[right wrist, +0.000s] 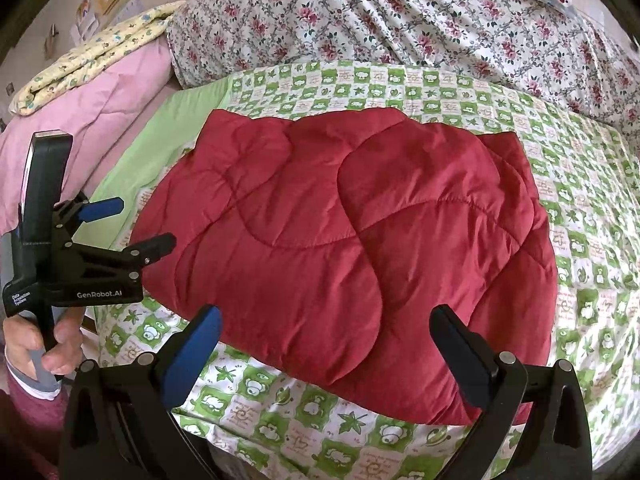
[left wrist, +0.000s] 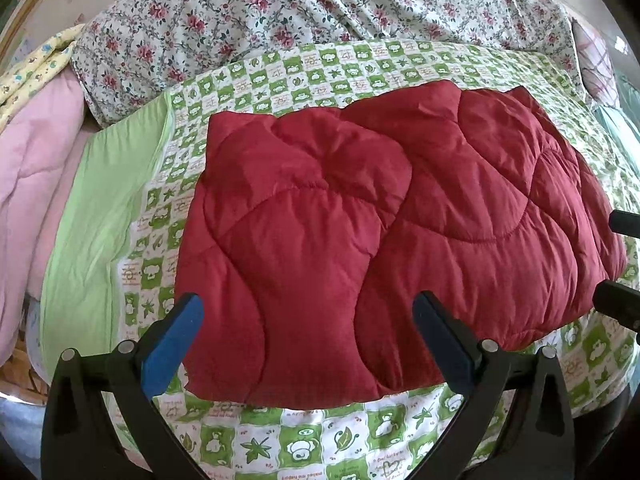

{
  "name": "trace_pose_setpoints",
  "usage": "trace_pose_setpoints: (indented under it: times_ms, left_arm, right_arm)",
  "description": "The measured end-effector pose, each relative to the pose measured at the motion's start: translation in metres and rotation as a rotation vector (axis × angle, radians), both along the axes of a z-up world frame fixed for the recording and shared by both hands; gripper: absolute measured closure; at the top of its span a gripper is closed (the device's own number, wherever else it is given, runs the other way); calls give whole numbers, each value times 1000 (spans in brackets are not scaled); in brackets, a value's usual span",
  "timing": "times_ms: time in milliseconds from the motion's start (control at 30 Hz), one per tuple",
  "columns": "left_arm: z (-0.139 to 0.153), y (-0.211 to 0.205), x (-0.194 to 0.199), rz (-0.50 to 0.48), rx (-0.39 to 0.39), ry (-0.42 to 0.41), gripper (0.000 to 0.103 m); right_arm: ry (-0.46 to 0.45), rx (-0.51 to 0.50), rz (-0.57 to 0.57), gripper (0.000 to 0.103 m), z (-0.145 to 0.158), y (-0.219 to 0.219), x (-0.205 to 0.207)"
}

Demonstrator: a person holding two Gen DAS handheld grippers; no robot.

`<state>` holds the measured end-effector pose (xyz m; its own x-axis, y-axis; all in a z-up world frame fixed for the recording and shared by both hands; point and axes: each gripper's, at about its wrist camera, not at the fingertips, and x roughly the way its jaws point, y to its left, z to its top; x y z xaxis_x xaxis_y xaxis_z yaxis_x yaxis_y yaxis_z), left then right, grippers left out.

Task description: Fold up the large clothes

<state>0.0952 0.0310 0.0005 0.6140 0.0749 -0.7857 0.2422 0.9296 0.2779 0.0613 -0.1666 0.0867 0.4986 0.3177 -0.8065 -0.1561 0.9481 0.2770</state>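
We see the left tongs [left wrist: 308, 316] spread wide apart, gripping nothing, hovering over the near left edge of the red quilted garment [left wrist: 392, 232]. Their blue pad [left wrist: 172, 344] sits on the left finger. The right tongs [right wrist: 326, 332] are also spread apart and empty, over the garment's near edge. In the right wrist view the left tongs [right wrist: 142, 224] show at the left side, fingers parted, close to the garment's left edge, held by the person's left hand [right wrist: 44, 344]. The garment lies folded into a puffy bundle, flat on the green-checked sheet [right wrist: 580, 208] of the bed. Behind it we see a floral duvet [right wrist: 400, 20]; to the left, a pink quilt [right wrist: 100, 100] with a yellow blanket [right wrist: 92, 56] on top.
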Motion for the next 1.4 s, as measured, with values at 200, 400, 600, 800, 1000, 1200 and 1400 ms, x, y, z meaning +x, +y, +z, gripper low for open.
trace_pose_setpoints:
  times_ms: [200, 400, 600, 800, 1000, 1200, 1400]
  left_arm:
    - [-1, -1, 1, 1, 1, 1, 0]
    - [-1, -1, 3, 2, 0, 2, 0]
    - [-2, -2, 3, 3, 0, 3, 0]
    - [-1, -2, 5, -1, 2, -1, 0]
    - [-2, -3, 6, -3, 0, 0, 0]
    - [-1, -4, 4, -4, 5, -1, 0]
    - [-2, -4, 3, -11, 3, -2, 0]
  right_arm:
    - [2, 1, 0, 0, 0, 0, 2]
    - [3, 2, 0, 0, -1, -1, 4]
    - [5, 2, -2, 0, -2, -3, 5]
    - [3, 2, -1, 0, -2, -3, 5]
    - [4, 2, -1, 0, -2, -3, 5]
    - [6, 5, -1, 0, -2, -5, 6]
    - [6, 7, -2, 0, -3, -4, 6]
